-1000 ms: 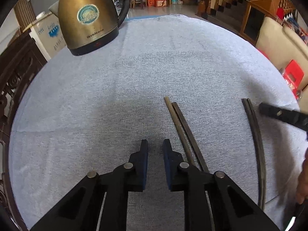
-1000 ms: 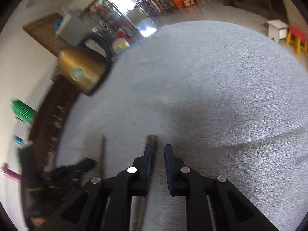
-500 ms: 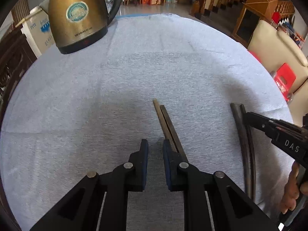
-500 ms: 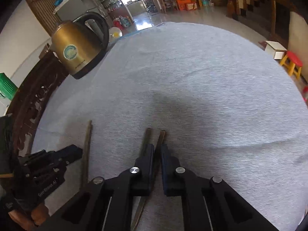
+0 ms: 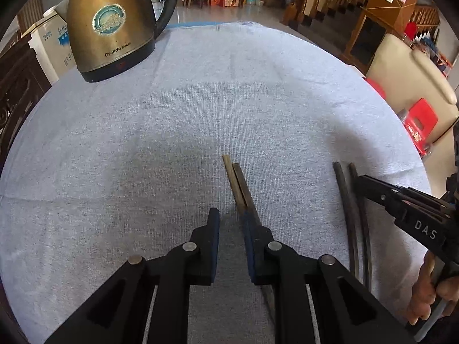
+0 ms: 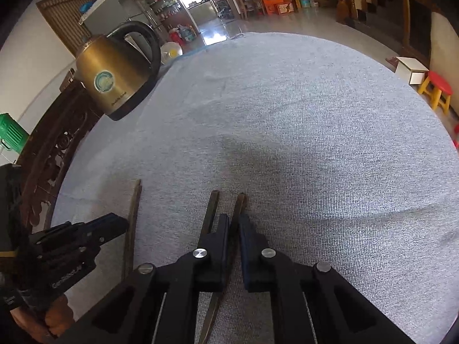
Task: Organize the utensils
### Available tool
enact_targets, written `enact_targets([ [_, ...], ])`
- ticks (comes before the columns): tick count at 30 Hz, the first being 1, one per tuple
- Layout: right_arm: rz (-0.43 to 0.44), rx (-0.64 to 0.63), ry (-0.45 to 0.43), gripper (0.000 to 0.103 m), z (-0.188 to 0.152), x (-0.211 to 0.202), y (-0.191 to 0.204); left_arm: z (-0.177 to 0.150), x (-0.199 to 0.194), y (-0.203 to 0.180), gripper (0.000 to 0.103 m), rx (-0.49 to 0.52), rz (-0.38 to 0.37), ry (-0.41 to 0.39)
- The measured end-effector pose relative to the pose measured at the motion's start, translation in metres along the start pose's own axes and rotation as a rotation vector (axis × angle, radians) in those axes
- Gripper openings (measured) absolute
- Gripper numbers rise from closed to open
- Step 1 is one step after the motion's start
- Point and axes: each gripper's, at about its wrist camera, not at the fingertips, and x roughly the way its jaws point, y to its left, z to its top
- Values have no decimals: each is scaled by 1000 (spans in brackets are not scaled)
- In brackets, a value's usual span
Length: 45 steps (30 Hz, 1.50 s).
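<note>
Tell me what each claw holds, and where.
Right claw: one dark chopstick, gripped near its far end. Left claw: nothing; brown chopsticks lie beside it.

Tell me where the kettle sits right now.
The brass kettle stands at the far left edge of the grey cloth in both wrist views, well beyond the chopsticks and touching nothing else.

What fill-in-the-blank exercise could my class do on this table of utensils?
1. The gold kettle has a handle coloured ____.
2. The right gripper is shut on one ____ of the dark pair.
3. The left gripper, beside the brown pair, holds ____.
4. The number of chopsticks lying on the cloth is ____.

Missing words: black; chopstick; nothing; four.
</note>
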Motion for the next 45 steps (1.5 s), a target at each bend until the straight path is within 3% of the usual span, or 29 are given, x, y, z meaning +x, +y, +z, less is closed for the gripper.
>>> enact_targets([
  [4, -2, -3, 0, 9, -1, 0, 0, 14, 7, 7, 19, -21, 5, 13],
  [8, 10, -5, 10, 8, 0, 1, -2, 25, 13, 21, 36, -41, 28, 31],
  [11, 13, -7, 14, 8, 1, 1, -2, 27, 14, 26, 32, -46, 51, 46],
  [14, 12, -6, 7, 8, 0, 1, -2, 28, 7, 30, 32, -109, -51, 46],
  [17, 27, 2, 9, 8, 1, 1, -4, 29, -1, 19, 32, -68, -27, 19],
  [21, 35, 5, 13, 9, 1, 1, -5, 31, 5, 3, 33, -4, 16, 47],
  [26, 42, 0, 14, 8, 0, 1, -6, 34, 3, 9, 34, -28, 5, 47],
  [31, 49, 6, 12, 8, 1, 3, -7, 24, -5, 17, 34, -5, 48, 50],
  [37, 45, 2, 13, 8, 1, 3, -9, 27, 0, 12, 34, -7, 31, 63],
  [45, -52, -86, 50, 8, 7, 8, 10, 31, 1, 2, 34, 12, 53, 71],
])
